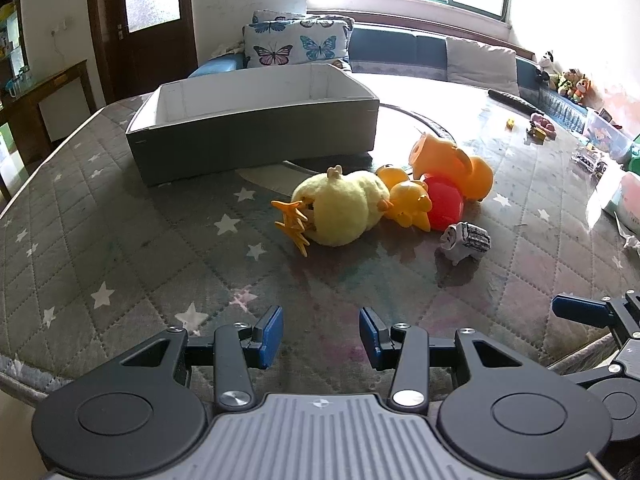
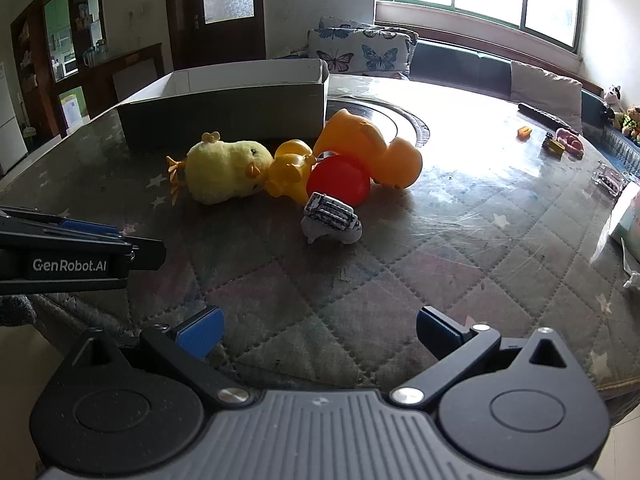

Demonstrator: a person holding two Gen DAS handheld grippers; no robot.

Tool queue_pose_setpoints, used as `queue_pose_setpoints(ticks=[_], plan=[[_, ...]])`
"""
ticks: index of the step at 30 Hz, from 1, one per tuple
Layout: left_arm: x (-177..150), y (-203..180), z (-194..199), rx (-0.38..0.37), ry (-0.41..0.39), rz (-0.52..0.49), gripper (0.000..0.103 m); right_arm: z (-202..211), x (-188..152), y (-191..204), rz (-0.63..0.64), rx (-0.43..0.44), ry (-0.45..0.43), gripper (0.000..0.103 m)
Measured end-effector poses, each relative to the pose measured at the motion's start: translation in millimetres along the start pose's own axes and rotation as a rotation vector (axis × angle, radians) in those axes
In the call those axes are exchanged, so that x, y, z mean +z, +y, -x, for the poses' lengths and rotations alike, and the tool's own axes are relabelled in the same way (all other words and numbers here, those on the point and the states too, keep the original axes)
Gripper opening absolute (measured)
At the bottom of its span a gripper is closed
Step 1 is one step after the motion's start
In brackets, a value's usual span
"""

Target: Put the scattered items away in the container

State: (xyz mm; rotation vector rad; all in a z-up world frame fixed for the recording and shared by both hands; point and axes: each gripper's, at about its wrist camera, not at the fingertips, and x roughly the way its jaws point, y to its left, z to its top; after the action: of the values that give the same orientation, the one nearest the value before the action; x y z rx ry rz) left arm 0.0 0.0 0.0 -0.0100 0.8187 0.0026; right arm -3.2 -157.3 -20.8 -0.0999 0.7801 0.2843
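Left wrist view: both claws released, nothing held, toys not yet boxed.
Left claw and right claw hover over the tabletop; plush chick, ball and ducks sit clustered just in front of the box, within easy reach.

Two handheld grippers, matching black-and-grey build

Left gripper and right gripper: blue pads are carried on black linkage arms, silver screws are set at the pivots, round black discs flank a ribbed grey centre plate. White "GenRobot.AI" lettering is printed on the left unit's side.
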Motion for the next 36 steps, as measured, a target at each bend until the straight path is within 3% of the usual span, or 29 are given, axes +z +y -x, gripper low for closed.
queue_pose_setpoints(ticks=[36], plan=[[5,-5,-10,0.026,0.025,-0.028,0.045,-7,6,-4,-0.015,0.01,0.016,0.103]])
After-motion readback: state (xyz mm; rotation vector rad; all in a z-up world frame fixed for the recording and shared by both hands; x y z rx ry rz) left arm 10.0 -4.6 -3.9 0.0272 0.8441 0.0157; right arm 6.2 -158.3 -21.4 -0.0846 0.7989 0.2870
